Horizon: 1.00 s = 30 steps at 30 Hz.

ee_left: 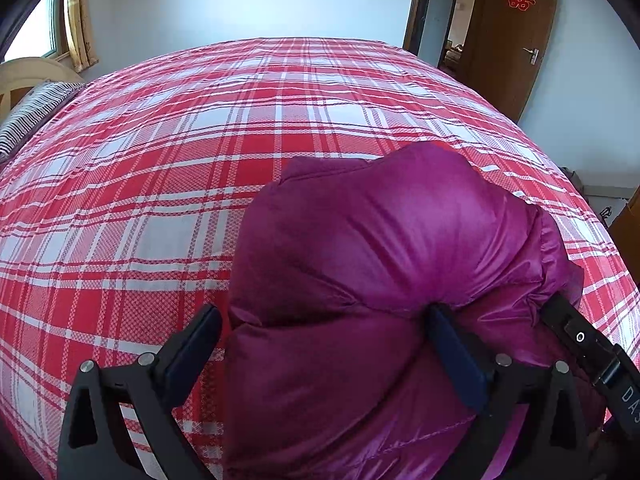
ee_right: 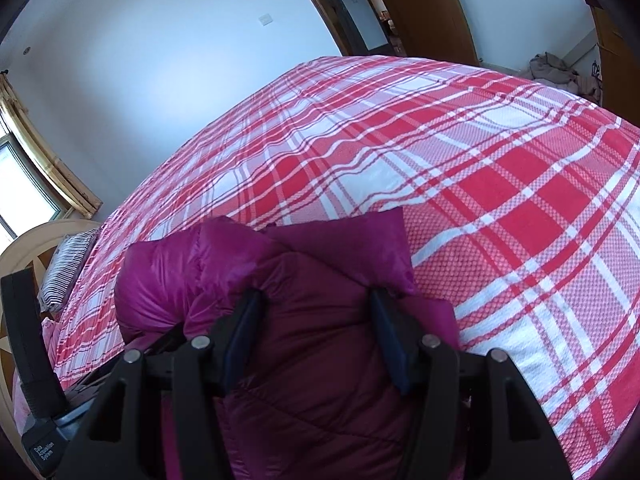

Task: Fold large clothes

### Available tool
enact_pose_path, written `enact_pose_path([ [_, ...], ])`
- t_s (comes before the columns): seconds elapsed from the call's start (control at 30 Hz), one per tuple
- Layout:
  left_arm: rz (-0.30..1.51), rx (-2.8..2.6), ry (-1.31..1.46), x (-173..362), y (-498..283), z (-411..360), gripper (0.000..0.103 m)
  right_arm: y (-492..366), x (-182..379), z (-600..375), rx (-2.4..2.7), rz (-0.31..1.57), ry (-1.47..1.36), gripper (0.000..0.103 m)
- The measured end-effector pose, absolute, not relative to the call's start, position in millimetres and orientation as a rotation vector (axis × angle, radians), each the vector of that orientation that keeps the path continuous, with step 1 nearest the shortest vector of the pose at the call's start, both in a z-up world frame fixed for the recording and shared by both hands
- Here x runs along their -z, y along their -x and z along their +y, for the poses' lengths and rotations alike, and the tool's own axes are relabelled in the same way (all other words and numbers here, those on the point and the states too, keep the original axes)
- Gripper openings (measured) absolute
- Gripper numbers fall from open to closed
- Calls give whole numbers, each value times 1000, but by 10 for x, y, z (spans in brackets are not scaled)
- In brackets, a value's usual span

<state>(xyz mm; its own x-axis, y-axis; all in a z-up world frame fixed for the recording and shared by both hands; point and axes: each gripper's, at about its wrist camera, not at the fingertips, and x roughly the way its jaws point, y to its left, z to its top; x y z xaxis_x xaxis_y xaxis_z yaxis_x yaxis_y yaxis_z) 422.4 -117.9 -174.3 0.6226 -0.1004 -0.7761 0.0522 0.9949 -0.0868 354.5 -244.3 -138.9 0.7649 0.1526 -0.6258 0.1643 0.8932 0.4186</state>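
The jaws of the left gripper [ee_left: 324, 336] are spread wide around a puffy fold of the magenta down jacket [ee_left: 384, 272], and whether it is pinched cannot be told; the right gripper [ee_right: 316, 320] likewise straddles the quilted, glossy bulk. The jacket is bunched at the near edge of the plaid-sheeted bed [ee_left: 200, 140], directly ahead of both, the left slightly deeper in.

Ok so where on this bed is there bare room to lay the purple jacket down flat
The plaid bedspread shows bare from the purple jacket out to the far edge by the door, and sideways to the striped pillow. It is crowded only at the near edge, where the left claw and right claw both straddle the bunched jacket.
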Motion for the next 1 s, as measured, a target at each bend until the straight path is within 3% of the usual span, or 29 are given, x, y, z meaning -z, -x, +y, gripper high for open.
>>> enact_pose_path([
  [0.33, 893, 101, 99, 1707, -4211, -1132, 102, -3563, 1413, -2416, 22, 719, -457, 61],
  [0.6, 700, 68, 263, 1137, -4113, -1020, 102, -3558, 1428, -2398, 26, 717, -444, 62],
  [0.73, 858, 18, 127, 1455, -4446, -1229, 102, -3545, 1431, -2415, 19, 712, -455, 62],
  [1.0, 936, 69, 294, 1737, -4597, -1026, 102, -3554, 1435, -2414, 4, 712, -463, 64],
])
